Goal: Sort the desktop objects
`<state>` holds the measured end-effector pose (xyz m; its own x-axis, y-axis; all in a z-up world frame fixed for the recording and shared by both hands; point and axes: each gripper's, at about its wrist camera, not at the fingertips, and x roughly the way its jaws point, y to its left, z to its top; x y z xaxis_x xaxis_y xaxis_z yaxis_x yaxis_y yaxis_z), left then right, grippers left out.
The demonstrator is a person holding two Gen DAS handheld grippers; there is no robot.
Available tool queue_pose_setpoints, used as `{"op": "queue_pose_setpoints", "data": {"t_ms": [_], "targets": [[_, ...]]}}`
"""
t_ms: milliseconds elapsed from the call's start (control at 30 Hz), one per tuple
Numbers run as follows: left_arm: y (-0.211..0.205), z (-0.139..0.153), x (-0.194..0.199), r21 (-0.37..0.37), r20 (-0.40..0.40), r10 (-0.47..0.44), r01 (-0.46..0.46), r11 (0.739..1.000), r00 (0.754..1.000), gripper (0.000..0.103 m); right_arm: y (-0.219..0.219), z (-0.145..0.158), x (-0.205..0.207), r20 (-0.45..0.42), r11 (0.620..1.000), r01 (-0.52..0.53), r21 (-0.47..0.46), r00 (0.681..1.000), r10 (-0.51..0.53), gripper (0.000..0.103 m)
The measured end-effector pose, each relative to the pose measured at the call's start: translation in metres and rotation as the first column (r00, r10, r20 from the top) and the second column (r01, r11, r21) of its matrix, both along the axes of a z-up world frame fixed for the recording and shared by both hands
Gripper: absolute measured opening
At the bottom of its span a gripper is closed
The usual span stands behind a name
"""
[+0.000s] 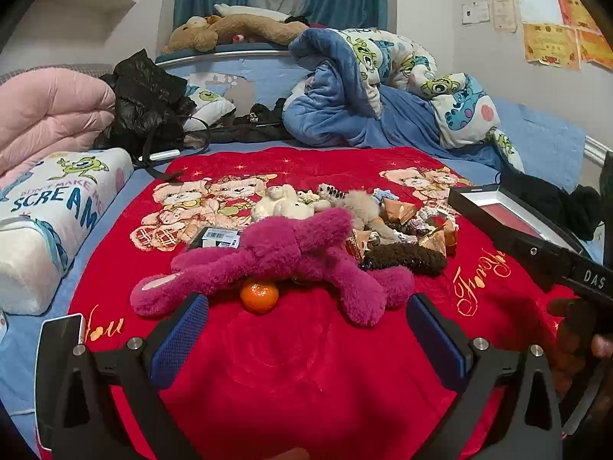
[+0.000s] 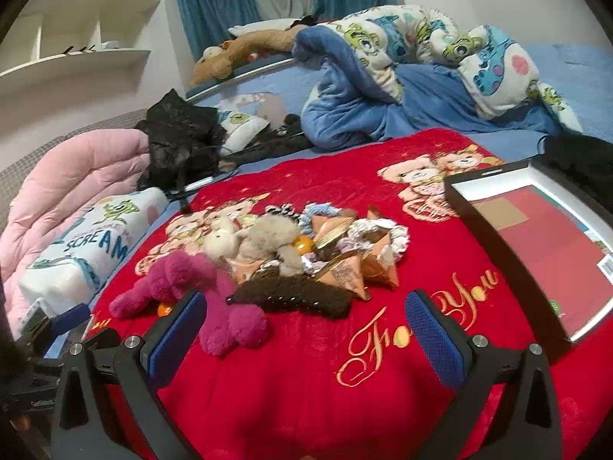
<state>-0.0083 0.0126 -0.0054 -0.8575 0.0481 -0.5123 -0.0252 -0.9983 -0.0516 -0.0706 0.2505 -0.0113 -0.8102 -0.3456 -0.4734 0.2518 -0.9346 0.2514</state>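
Both grippers hover low over a red blanket [image 1: 306, 364], level and pointing forward. The left gripper [image 1: 306, 329] and right gripper [image 2: 306, 329] gape wide, holding nothing. A magenta plush toy [image 1: 291, 253] lies just ahead, covering an orange [image 1: 259, 297].

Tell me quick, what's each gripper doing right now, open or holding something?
Left gripper: open, holding nothing, above the red blanket near the magenta plush.
Right gripper: open, holding nothing, near the brown fuzzy hair clip.

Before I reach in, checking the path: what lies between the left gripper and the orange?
Only bare red blanket between the left gripper and the orange, seen in the left wrist view.
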Motion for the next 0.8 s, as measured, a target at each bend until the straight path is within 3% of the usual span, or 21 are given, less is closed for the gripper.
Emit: {"op": "queue_pose_setpoints", "data": {"t_ms": [333,800], "targets": [[0.011,-0.003,-0.002,-0.057,0.007,-0.016,0.016,0.998,1.0,0.103,0.001,-0.002,-0.002,0.022,0.999,-0.013,-0.031,1.0,0.014,0.103],[0.008,-0.006,-0.006,0.006,0.042,-0.031,0.031,0.999,0.999,0.103,0.0,-0.004,-0.003,0.025,0.998,-0.036,-0.05,0.999,0.037,0.103]]}}
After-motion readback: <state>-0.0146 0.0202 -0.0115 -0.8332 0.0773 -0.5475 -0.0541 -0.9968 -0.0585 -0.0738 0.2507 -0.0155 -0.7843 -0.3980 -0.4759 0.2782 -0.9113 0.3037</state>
